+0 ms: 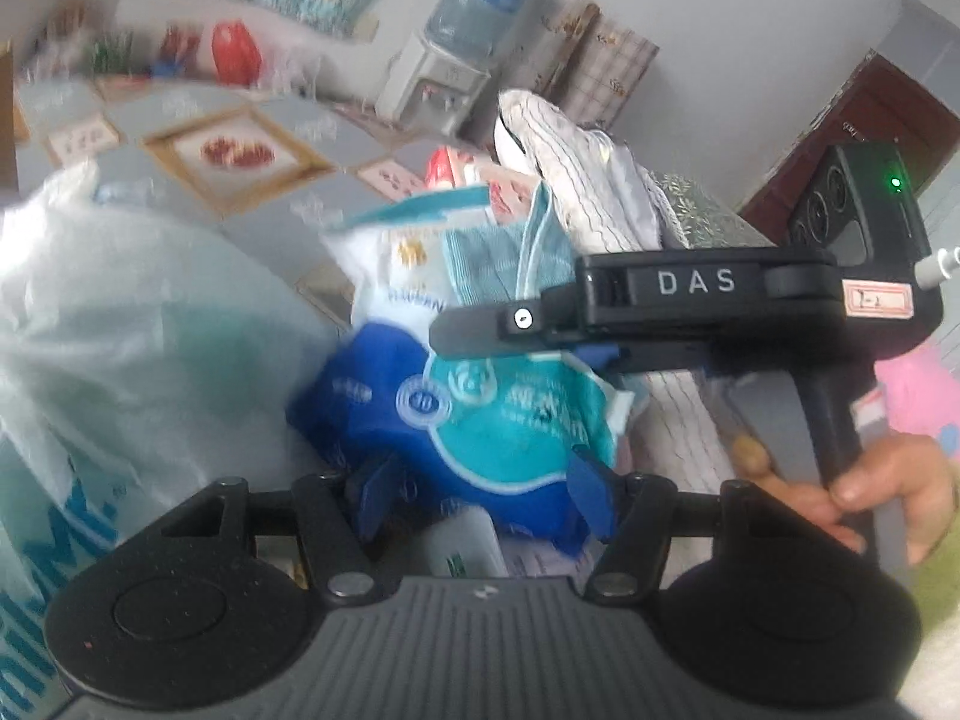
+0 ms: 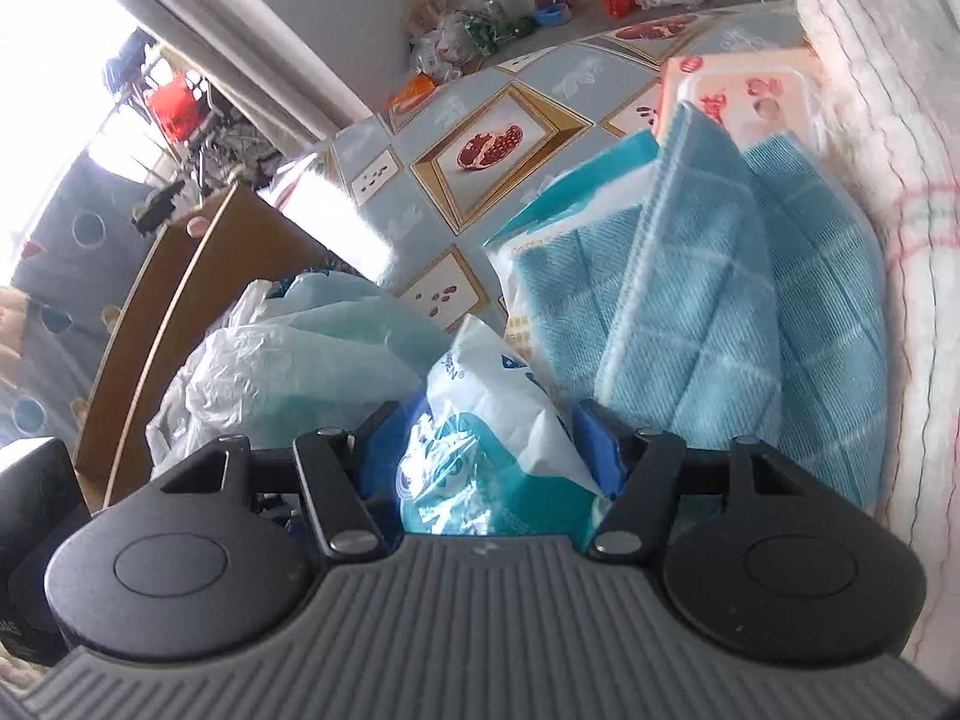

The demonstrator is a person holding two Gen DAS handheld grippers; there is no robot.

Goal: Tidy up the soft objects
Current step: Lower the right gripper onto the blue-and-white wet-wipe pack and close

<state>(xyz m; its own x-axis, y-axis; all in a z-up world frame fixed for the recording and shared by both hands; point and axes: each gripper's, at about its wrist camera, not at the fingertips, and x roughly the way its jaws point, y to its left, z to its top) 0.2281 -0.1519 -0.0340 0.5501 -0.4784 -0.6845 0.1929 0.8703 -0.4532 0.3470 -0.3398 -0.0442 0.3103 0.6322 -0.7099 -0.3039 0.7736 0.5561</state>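
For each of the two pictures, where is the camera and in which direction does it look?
Left wrist view: sits on the left gripper, looking forward and down at a blue and teal soft pack between its fingers; the right gripper and the hand holding it show.
Right wrist view: sits on the right gripper, looking down at the same pack, with a blue towel beyond; only its own fingers show.
Shared: the pack, the towel, the patterned tablecloth.

Towel [image 2: 708,300] crowds right; plastic bag [image 2: 288,372] left; tablecloth [image 2: 420,204] beyond bare.
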